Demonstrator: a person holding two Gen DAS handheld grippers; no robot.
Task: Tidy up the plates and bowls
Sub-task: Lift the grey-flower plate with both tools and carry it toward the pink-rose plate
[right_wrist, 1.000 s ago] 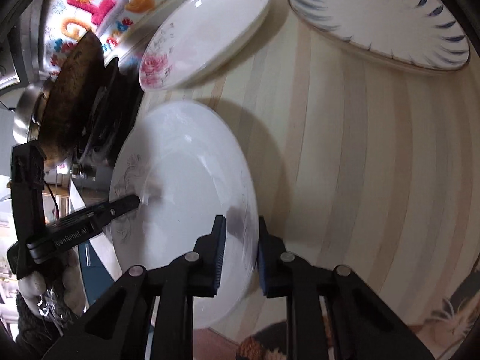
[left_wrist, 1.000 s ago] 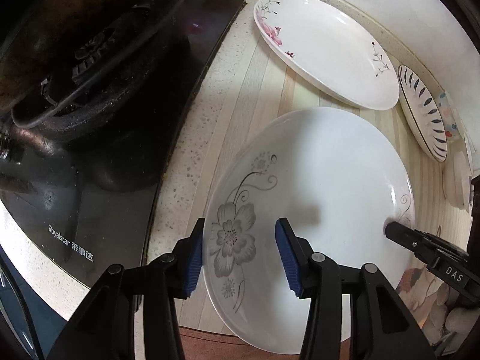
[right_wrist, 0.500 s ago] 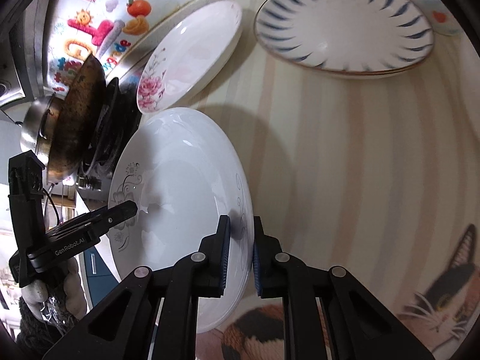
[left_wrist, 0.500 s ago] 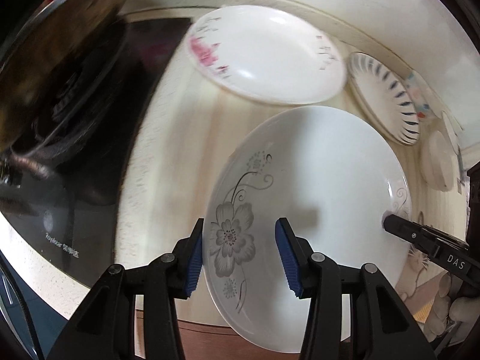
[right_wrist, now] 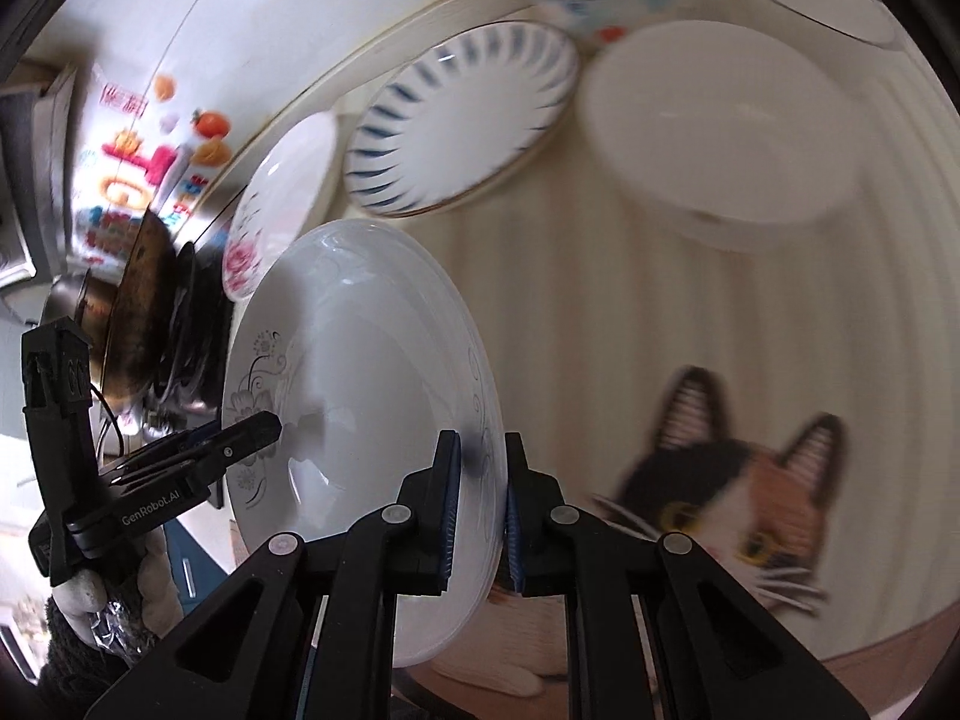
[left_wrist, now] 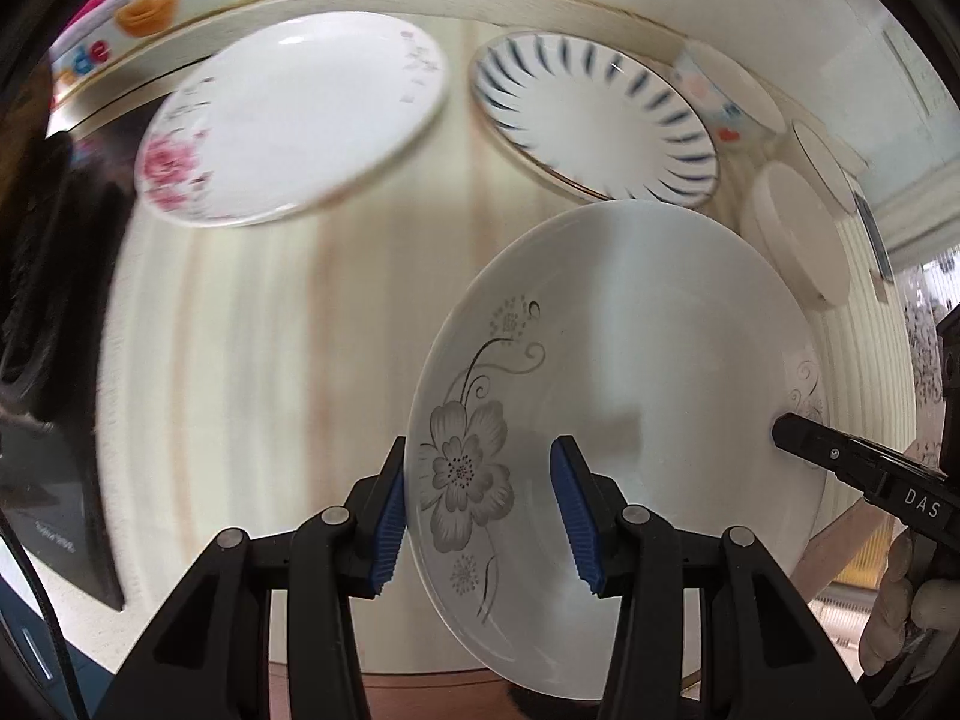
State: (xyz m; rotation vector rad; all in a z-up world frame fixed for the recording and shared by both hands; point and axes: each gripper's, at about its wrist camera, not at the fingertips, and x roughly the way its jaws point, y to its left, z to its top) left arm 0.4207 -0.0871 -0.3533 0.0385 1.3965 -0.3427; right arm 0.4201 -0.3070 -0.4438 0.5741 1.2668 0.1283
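White plate, grey flower; second plate, pink rose; third plate, blue dashes.
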